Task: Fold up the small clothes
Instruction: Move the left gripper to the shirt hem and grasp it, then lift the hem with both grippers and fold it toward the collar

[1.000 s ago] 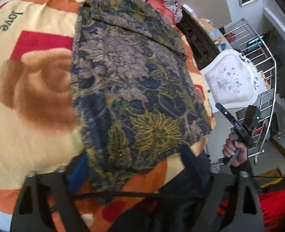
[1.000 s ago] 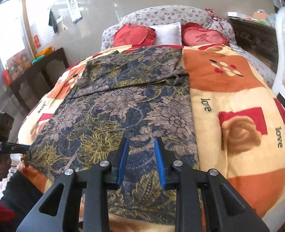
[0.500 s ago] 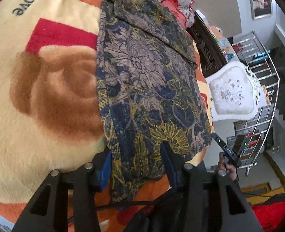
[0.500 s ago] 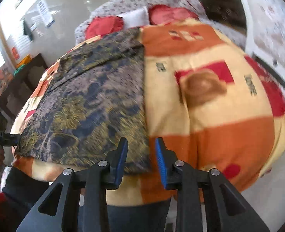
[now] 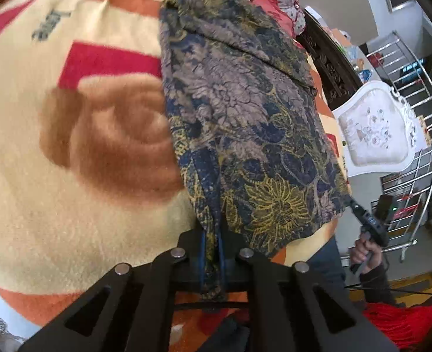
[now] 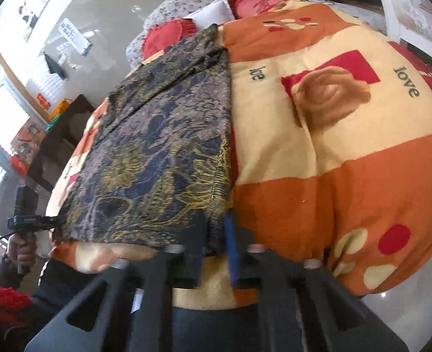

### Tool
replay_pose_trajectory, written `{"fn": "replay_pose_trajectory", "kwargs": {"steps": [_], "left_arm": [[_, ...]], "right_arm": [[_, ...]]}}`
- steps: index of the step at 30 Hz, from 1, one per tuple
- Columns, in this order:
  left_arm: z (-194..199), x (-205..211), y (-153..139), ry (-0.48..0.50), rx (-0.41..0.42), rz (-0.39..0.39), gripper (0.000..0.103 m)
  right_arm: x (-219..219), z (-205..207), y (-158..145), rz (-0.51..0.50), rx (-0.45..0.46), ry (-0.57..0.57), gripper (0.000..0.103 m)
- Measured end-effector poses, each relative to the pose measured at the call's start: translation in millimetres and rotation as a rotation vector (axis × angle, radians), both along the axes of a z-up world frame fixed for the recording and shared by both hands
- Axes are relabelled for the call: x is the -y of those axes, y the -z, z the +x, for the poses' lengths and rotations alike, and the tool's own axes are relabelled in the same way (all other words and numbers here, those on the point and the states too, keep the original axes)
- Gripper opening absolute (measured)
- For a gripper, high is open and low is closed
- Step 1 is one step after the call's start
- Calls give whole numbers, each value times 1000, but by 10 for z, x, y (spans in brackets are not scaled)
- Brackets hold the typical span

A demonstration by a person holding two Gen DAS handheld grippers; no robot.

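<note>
- the floral garment point(image 5: 245, 123), dark navy with grey and mustard blooms, lies flat on the bed's fleecy rose blanket point(image 5: 69, 176).
- left gripper point(image 5: 211, 252) fingers pinch its near corner.
- right gripper point(image 6: 216, 234) fingers clamp the opposite hem corner.

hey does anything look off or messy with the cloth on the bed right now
Nothing stands out. The floral garment lies mostly flat on the blanket, each near corner between the fingers of the left gripper and right gripper.
</note>
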State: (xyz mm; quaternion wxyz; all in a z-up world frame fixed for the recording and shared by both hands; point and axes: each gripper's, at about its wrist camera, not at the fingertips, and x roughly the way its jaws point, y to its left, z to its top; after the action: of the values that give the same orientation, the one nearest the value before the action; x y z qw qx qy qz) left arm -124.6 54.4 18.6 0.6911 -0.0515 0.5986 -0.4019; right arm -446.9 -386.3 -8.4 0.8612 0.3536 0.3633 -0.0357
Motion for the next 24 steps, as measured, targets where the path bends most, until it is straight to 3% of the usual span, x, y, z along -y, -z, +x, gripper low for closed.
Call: {"fn": "replay_pose_trajectory", "kwargs": {"steps": [4,14,21,24], "left_arm": [[-54,-68,-207,-9,49,-5,5],[-285,-491,-711,-20,120,-61,4],[-525,-824,-1122,8,122,-255,4],[-353,-733,-1126,-16,145,-277,4]], "right_arm": [[24,-92,-252,-3,73,-17,16],[-62,-448,-1124,-74,212,-217,16],[42,-855,-1477,-1,323,-238,16],[107,-883,-1568,-4,378,-216,16]]}}
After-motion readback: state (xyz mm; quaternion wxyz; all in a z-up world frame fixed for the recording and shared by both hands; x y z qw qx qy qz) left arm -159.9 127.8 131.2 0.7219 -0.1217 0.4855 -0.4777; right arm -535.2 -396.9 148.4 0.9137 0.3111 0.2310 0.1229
